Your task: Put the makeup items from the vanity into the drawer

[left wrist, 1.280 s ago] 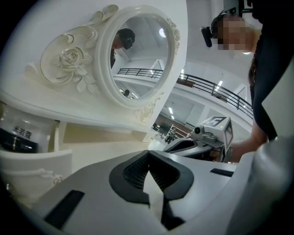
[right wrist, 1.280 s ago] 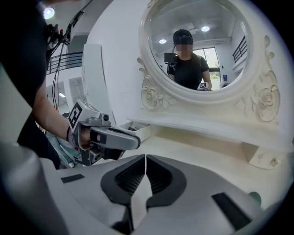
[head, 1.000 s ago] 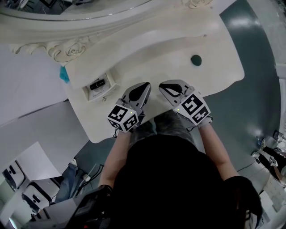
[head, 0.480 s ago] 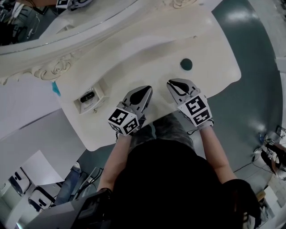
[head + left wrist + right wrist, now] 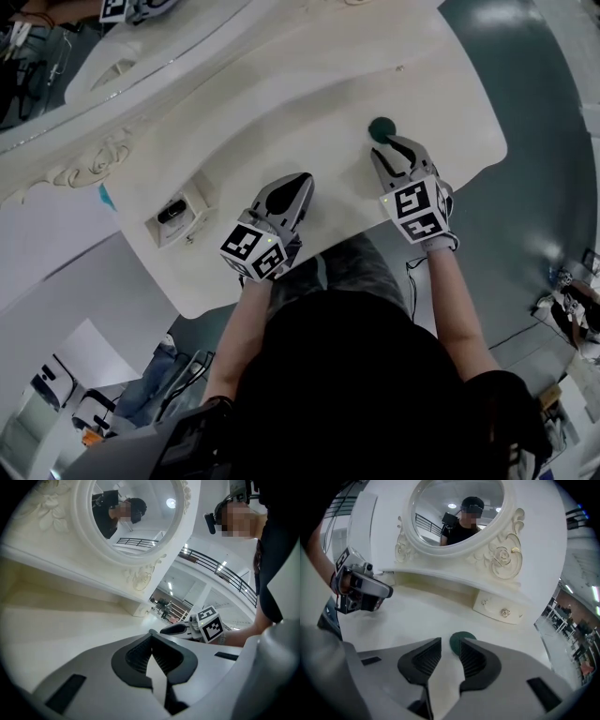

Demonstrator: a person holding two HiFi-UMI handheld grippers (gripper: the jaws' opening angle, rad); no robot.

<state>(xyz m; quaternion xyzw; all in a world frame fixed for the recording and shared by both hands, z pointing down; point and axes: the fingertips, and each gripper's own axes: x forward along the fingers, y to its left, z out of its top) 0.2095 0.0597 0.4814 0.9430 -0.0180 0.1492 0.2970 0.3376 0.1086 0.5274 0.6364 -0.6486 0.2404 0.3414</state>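
Right gripper (image 5: 394, 145) now stands with its tips right at the small dark green round disc (image 5: 381, 128) on the cream vanity top (image 5: 281, 103). A second ago it sat back near the front edge beside the left gripper (image 5: 300, 180), well short of the disc. Its jaws have just been opening and stand partly apart. The disc lies just past the tips, partly behind one of them, and the pads are not pressing on it. The left gripper has barely shifted; its jaws are closed tip to tip on nothing. At the far left, the small open cream drawer (image 5: 187, 231) holds a dark item (image 5: 172, 212).
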